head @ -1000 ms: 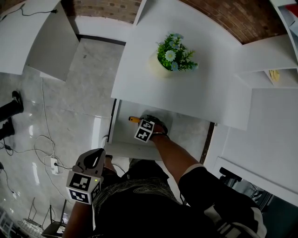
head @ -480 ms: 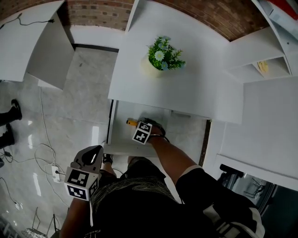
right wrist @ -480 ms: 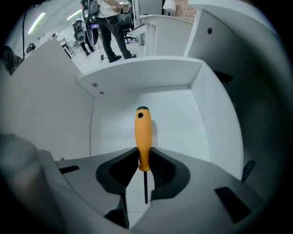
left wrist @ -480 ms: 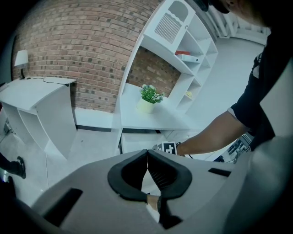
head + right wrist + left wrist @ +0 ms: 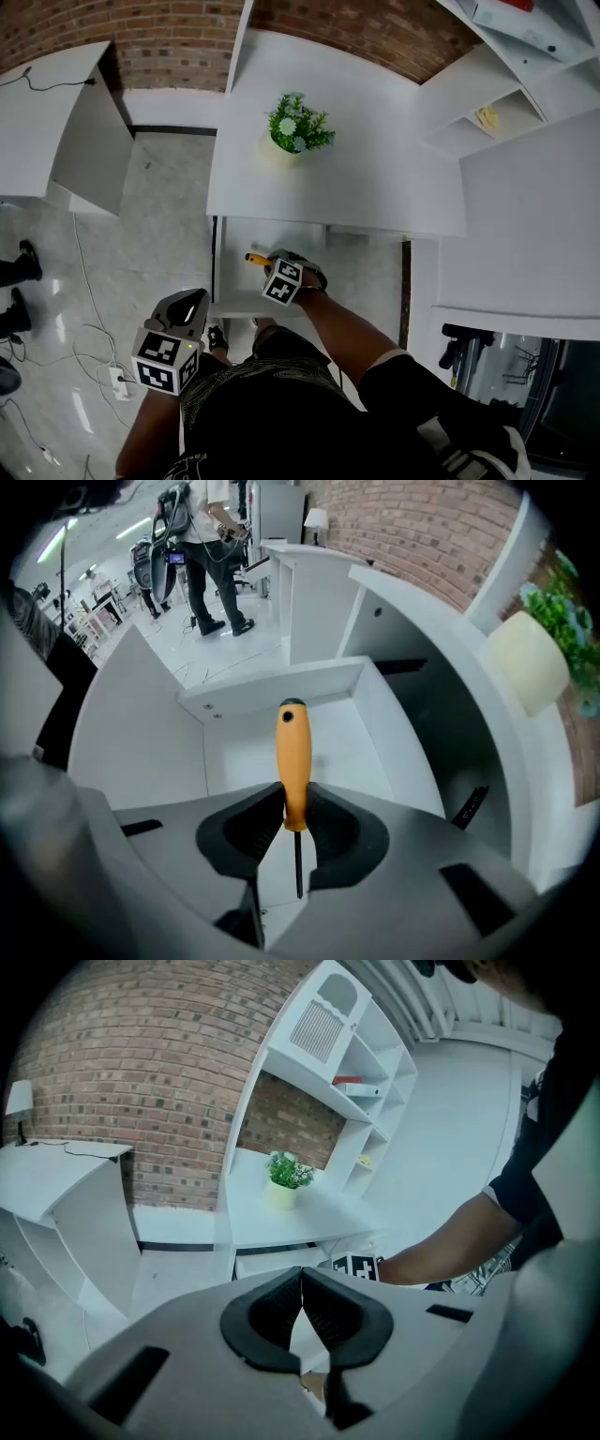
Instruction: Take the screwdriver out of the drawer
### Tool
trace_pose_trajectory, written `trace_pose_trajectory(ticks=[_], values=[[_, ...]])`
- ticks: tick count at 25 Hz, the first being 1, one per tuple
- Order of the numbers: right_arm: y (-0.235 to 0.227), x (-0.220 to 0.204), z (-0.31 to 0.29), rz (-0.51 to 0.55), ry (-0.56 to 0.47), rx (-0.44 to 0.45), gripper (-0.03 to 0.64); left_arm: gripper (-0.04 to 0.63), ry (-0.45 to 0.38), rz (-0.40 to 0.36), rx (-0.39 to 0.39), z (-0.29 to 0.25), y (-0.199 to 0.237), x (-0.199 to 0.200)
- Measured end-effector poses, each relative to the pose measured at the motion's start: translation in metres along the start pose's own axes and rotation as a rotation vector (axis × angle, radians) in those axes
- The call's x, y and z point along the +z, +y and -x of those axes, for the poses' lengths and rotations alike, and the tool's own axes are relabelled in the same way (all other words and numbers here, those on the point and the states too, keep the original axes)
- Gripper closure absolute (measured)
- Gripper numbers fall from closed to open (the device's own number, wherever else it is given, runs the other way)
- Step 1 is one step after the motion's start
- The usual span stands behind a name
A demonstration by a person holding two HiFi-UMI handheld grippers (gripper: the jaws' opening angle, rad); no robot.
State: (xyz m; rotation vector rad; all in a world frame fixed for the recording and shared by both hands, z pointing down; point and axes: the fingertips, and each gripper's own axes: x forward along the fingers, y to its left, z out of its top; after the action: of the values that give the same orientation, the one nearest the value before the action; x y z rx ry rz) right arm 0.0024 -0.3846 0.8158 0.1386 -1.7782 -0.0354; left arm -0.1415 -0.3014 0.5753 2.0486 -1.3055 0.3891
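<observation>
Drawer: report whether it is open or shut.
Open: the drawer juts out from under the desk, its white interior exposed below the right gripper gripping the screwdriver.

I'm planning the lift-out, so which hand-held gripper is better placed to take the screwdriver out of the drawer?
Right. The right hand-held gripper is shut on the orange screwdriver inside the open drawer. The left hand-held gripper is shut, empty, and outside the drawer.

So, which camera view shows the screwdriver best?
The right gripper view: the screwdriver sits clamped in the right tool, close up. The head view shows only its handle end; the left gripper view, nothing.
</observation>
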Motion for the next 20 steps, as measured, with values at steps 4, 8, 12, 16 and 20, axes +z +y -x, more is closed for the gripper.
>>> trace_pose_trajectory(ticks=[4,8,12,16,20], values=[[-0.002,0.017,0.033,-0.048,-0.075,-0.046,0.539,0.575,-0.021,-0.035,-0.034,0.004,-0.006,0.011],[-0.006,0.029,0.065,-0.068,-0.130,-0.115,0.538,0.575,-0.052,-0.069,-0.076,0.006,-0.011,0.026],[0.000,0.042,0.098,-0.079,-0.189,-0.166,0.539,0.577,-0.063,-0.107,-0.102,0.016,-0.019,0.030],[0.006,0.054,0.132,-0.130,-0.269,-0.221,0.538,0.577,-0.069,-0.142,-0.128,0.025,-0.027,0.030],[0.019,0.068,0.167,-0.194,-0.364,-0.259,0.538,0.575,-0.081,-0.171,-0.152,0.036,-0.035,0.031]])
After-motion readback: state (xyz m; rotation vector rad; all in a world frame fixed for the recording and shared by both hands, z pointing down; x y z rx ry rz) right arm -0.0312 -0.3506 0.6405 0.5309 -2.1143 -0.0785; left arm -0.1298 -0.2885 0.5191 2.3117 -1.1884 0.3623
